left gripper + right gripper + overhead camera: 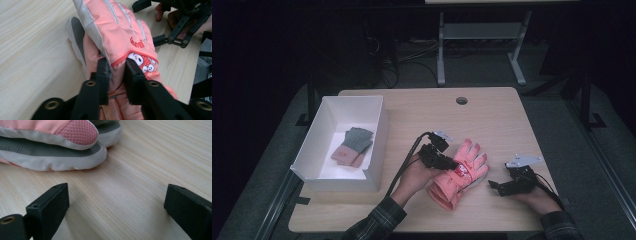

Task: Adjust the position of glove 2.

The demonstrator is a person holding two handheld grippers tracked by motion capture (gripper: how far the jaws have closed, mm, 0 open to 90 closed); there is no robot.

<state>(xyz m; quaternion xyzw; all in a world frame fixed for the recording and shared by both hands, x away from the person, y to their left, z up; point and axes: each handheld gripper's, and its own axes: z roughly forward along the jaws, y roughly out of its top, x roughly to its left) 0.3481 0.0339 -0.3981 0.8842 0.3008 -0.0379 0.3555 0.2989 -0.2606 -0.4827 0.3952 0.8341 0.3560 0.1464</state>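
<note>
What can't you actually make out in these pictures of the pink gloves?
- Lower pink ski glove: mostly covered by the upper glove in the left gripper view.
- Red lettering: too blurred to read.
- Knit gloves in the white box: too small in the high view for detail.
</note>
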